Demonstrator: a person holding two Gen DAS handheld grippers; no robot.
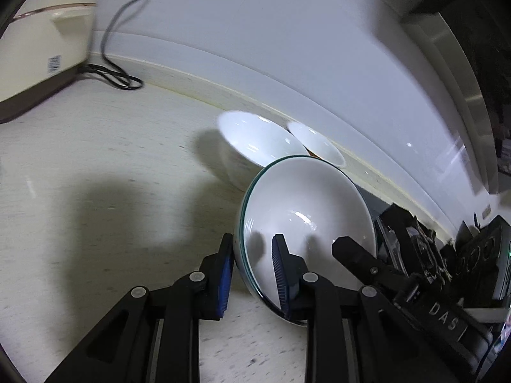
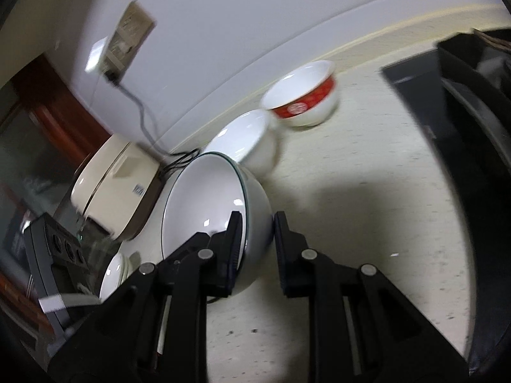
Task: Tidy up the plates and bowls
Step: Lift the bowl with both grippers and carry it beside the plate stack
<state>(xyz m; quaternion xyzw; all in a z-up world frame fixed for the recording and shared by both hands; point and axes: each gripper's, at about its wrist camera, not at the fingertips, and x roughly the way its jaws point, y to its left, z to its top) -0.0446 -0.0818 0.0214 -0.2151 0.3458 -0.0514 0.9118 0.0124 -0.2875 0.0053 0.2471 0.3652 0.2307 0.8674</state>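
A large white bowl with a green rim is held tilted above the counter by both grippers. My left gripper is shut on its near rim, one finger inside and one outside. My right gripper is shut on the opposite rim of the same bowl. The right gripper's black finger also shows inside the bowl in the left wrist view. Behind it stand a plain white bowl and a red-banded bowl, whose white inside shows in the left wrist view.
A cream rice cooker with a black cord stands by the white wall. A black dish rack sits at the right. A small white dish and a black device lie at the lower left.
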